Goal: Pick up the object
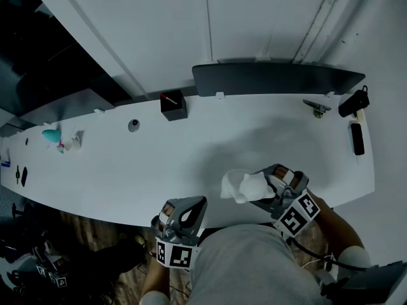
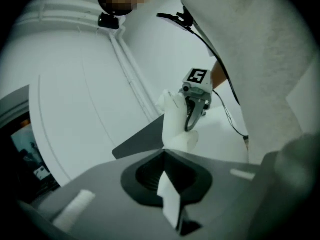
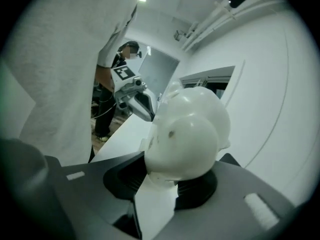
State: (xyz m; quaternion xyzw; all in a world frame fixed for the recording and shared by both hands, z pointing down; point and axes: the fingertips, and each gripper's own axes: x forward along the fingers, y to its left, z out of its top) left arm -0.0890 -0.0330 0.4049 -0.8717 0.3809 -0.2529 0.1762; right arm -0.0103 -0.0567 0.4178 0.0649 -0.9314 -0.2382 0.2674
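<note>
A white, rounded plastic object (image 1: 239, 186) is over the near part of the white table (image 1: 127, 170), close to its front edge. My right gripper (image 1: 259, 188) is shut on it, one jaw on each side. Seen from the right gripper view, the object (image 3: 187, 134) bulges up between the jaws of that gripper (image 3: 182, 170). My left gripper (image 1: 193, 203) hovers at the table's front edge, left of the object and apart from it. It is shut with nothing in it. In the left gripper view its jaws (image 2: 164, 155) meet, and the held object (image 2: 175, 124) shows beyond them.
A black box (image 1: 173, 105) with a red mark stands at the back of the table beside a long dark panel (image 1: 273, 78). Black items (image 1: 358, 138) lie at the right end. A teal object (image 1: 51, 133) and a small grey disc (image 1: 133, 125) sit at the left.
</note>
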